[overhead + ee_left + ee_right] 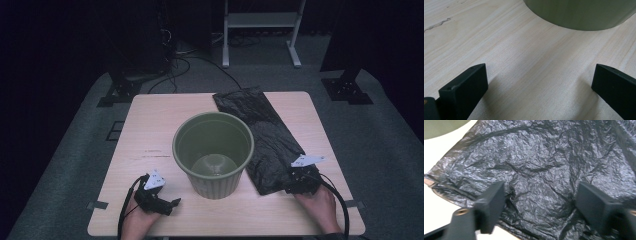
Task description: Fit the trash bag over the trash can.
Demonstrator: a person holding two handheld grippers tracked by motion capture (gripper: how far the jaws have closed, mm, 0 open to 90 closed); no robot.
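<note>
An olive-green ribbed bin (215, 184) stands upright in the middle of the light wooden table (150, 125), with nothing inside it. To its right a black plastic bag (265, 132) lies flat, running from the far edge toward the near right. My right gripper (298, 182) rests on the bag's near end. In the right gripper view the jaws (540, 202) stand apart with crumpled bag (539, 157) between them, the pads not pressing it. My left gripper (172, 204) lies on the table near the front left, open (540, 82) over bare wood, facing the bin's base (579, 12).
The bin's edge (439, 127) appears at the upper left of the right gripper view. Beyond the table stand a white frame (260, 30), two black stand bases (117, 92) (347, 87) and loose cables (200, 62) on grey carpet.
</note>
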